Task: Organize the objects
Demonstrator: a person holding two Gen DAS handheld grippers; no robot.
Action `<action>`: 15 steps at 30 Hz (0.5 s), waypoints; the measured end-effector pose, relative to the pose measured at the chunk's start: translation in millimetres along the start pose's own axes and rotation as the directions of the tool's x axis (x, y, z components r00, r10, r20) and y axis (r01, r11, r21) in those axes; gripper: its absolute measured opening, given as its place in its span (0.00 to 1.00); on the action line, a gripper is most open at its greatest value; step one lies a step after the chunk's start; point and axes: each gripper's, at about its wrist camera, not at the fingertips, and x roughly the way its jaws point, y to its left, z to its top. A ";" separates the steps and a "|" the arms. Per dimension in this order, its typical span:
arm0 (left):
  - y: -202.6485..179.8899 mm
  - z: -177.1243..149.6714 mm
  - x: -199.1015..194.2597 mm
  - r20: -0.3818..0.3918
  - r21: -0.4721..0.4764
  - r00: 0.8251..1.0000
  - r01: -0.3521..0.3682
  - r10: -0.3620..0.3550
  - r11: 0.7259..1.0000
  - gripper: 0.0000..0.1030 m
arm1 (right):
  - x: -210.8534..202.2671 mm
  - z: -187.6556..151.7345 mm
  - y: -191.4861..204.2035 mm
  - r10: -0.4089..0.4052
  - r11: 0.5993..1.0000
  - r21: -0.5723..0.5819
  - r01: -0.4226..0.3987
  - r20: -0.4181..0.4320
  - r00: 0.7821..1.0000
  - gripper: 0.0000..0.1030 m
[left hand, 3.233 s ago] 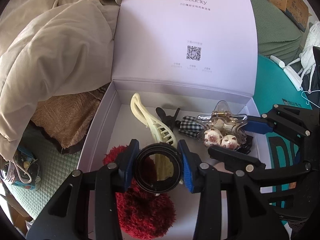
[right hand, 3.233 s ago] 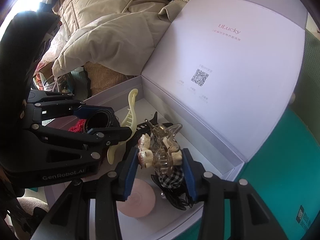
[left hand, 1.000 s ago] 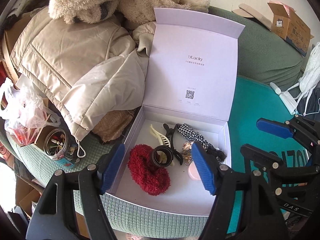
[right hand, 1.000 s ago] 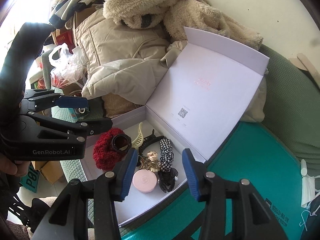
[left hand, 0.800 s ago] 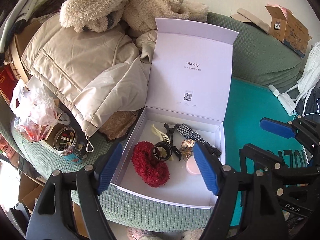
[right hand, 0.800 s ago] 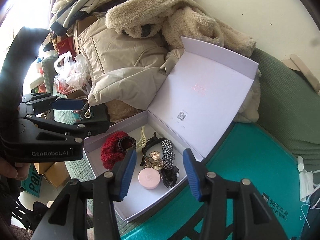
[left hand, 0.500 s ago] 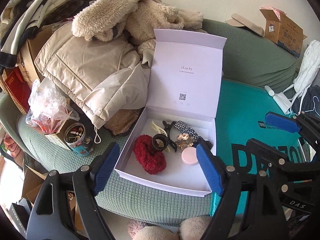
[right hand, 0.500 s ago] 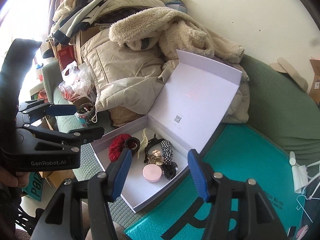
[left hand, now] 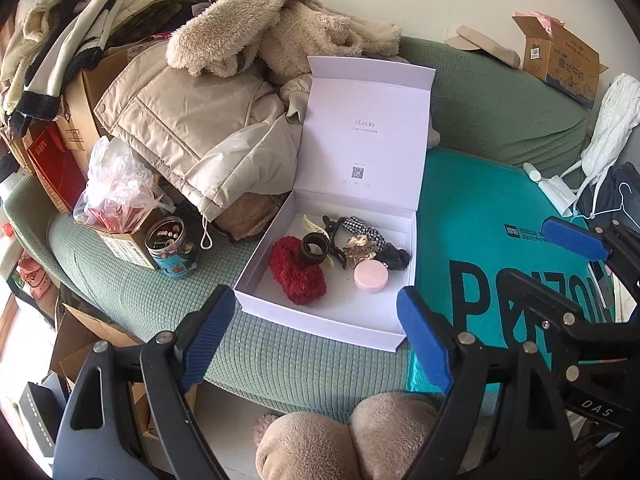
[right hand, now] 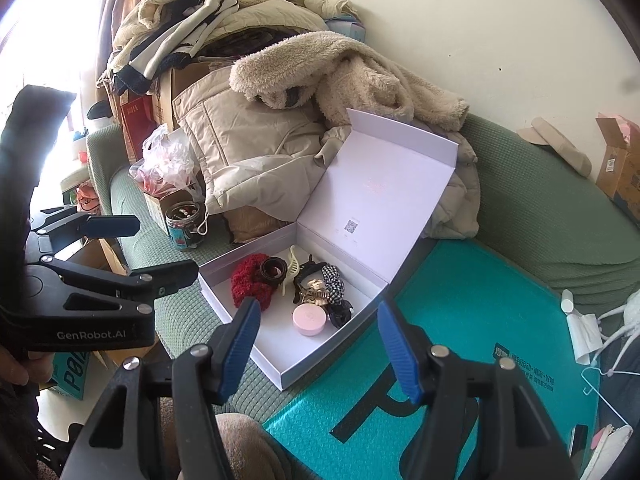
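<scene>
A white box (left hand: 320, 322) with its lid up stands on the green sofa; it also shows in the right wrist view (right hand: 244, 322). Inside lie a red fuzzy scrunchie (left hand: 296, 274), a black ring band (left hand: 315, 246), a cream claw clip (left hand: 310, 224), a gingham bow (left hand: 366, 234), a gold-toned clip (left hand: 358, 254) and a pink round case (left hand: 371, 276). My left gripper (left hand: 316, 338) is open and empty, well back from the box's front edge. My right gripper (right hand: 318, 350) is open and empty, also back from the box.
Beige coats (left hand: 208, 132) are piled left of and behind the box. A jar (left hand: 170, 246) and a plastic bag (left hand: 116, 192) sit on the sofa's left end. A teal mat (left hand: 492, 236) lies to the right. Cardboard boxes (left hand: 560, 56) rest on the sofa back.
Both grippers have let go of their items in the box, opened, and pulled far back and up. The black ring band and the gold-toned clip now lie in the box.
</scene>
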 end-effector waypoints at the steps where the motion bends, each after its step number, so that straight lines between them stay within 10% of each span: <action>1: -1.3 -3.0 -3.2 -0.001 0.002 1.000 -0.001 0.001 1.000 0.80 | -1.8 -1.8 0.7 -0.003 1.000 0.003 0.003 -0.001 1.000 0.63; 15: -4.6 -21.8 -31.4 -0.004 -0.013 1.000 -0.014 0.014 1.000 0.88 | -10.3 -15.5 4.1 0.000 1.000 0.025 0.000 -0.022 1.000 0.63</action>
